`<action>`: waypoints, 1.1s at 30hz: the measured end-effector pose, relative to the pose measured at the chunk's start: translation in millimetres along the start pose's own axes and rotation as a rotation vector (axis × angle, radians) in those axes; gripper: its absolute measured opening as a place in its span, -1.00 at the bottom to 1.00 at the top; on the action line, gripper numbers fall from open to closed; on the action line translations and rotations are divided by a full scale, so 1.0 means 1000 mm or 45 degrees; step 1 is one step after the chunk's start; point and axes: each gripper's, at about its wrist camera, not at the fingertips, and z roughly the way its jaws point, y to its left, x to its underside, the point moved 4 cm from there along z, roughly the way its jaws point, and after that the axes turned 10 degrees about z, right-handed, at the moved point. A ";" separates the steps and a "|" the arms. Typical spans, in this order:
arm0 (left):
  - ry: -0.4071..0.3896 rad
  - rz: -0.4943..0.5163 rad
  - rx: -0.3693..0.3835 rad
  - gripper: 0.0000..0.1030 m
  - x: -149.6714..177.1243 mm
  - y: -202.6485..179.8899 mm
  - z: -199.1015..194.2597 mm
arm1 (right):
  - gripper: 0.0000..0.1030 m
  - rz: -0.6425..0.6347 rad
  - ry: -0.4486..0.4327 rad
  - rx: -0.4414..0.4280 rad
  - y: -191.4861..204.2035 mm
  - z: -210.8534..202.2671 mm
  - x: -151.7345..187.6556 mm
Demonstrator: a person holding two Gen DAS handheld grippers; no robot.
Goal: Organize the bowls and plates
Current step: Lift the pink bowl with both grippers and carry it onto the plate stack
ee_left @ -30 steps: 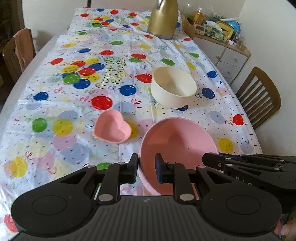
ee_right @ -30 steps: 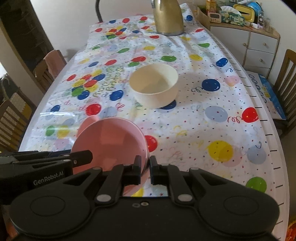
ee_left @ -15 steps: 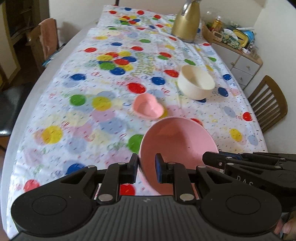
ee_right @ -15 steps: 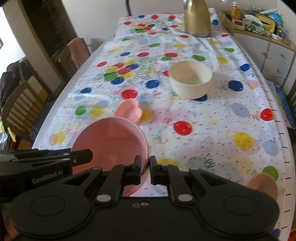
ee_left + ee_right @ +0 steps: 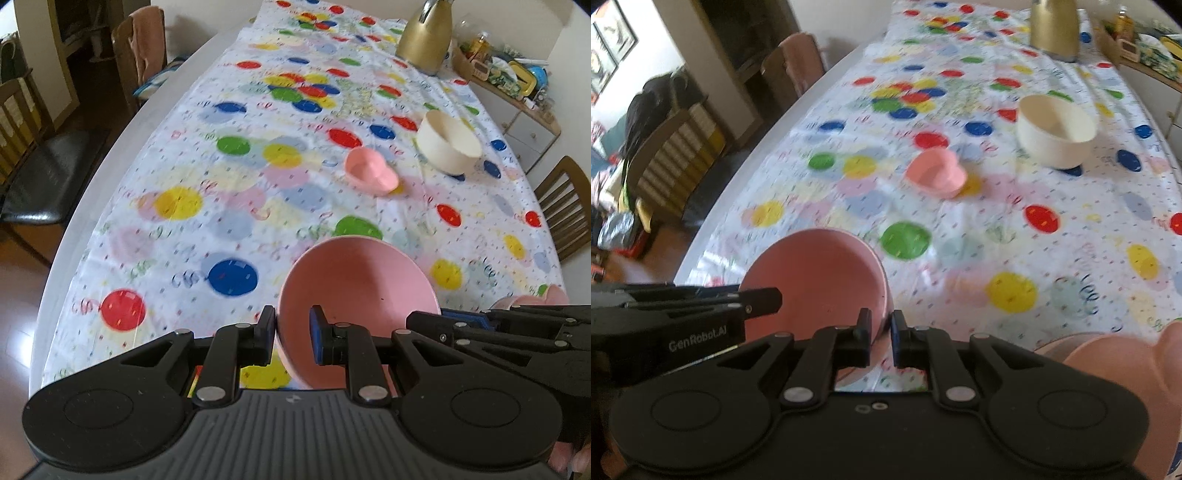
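Balloon-patterned tablecloth (image 5: 229, 206) covers the long table. Nearest, both grippers grasp the pink bowl (image 5: 354, 284), held tilted above the cloth: the left gripper (image 5: 293, 334) clamps its left rim, the right gripper (image 5: 881, 338) its right rim. Another pink dish (image 5: 1130, 365) sits at the near right edge. Farther off lie a heart-shaped pink dish (image 5: 371, 175), then a cream bowl (image 5: 448, 147), with a gold kettle (image 5: 424, 35) at the far end.

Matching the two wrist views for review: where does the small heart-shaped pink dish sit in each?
Left wrist: heart-shaped pink dish lies right of centre in the upper half, left of the cream bowl.
Right wrist: heart-shaped pink dish lies near centre, again left of the cream bowl.
Shared landmark: gold kettle at the far end.
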 end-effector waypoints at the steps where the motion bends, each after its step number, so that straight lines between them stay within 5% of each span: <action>1: 0.006 0.001 -0.001 -0.63 0.003 0.001 0.000 | -0.82 -0.006 0.018 -0.002 0.001 0.002 0.004; 20: 0.094 -0.005 -0.007 -0.63 0.035 -0.001 0.014 | -0.80 0.034 0.202 -0.034 -0.005 0.017 0.033; 33: 0.097 0.009 -0.020 -0.63 0.036 -0.002 0.012 | -0.63 0.032 0.188 -0.056 -0.008 0.011 0.034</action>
